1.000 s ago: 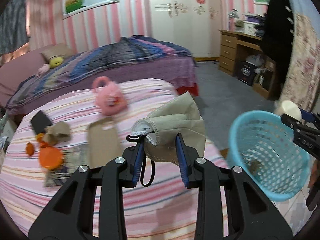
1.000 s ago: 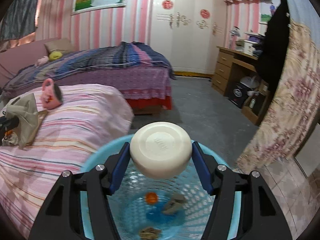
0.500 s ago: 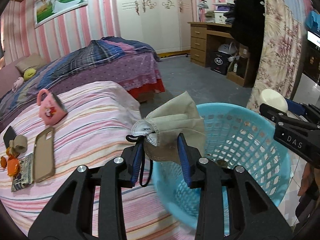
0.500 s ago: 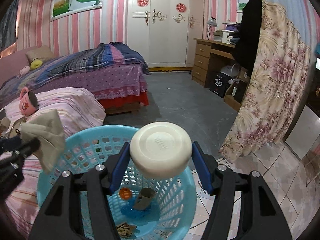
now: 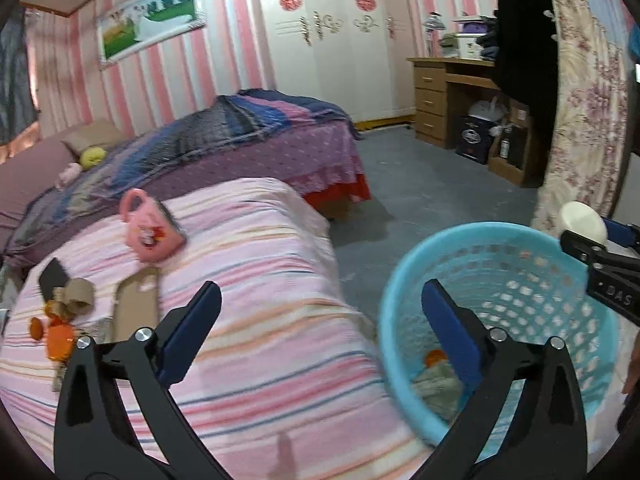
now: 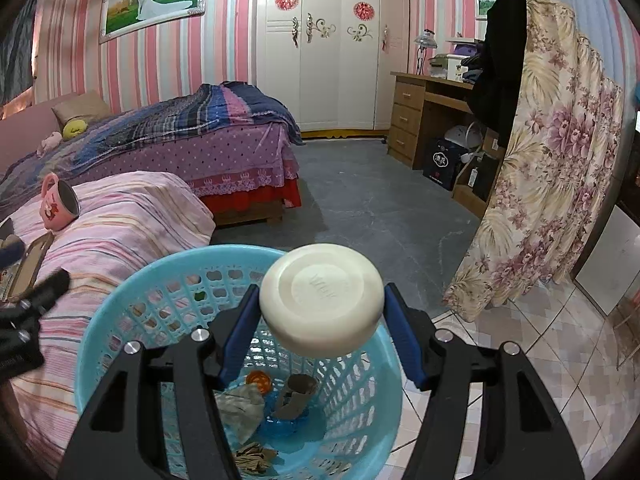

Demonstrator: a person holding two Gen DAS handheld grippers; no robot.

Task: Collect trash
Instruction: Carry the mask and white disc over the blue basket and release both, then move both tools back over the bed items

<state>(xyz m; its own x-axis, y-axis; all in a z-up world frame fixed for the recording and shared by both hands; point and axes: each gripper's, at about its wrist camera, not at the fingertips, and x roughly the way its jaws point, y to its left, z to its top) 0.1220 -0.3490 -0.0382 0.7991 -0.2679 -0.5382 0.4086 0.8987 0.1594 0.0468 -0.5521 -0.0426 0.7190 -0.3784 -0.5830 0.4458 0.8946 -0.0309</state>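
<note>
The right claw (image 6: 322,312) clenches a smooth, cream, disc-shaped lid (image 6: 322,306) held flat, directly above the mouth of the blue plastic lattice basket (image 6: 120,300) on the floor, so the drop is straight down. The left claw (image 5: 320,332) is opening with nothing between its jaws, left of the basket; a crumpled grey cloth mask (image 6: 240,404) lies inside.

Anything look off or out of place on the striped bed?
The pink cartoon mug lies tipped on its side on the pink striped bedcover, open mouth facing sideways, nothing visibly spilled. Beside it, a cardboard tube and orange scraps sit loose on the cover, not yet in the light blue plastic basket.
</note>
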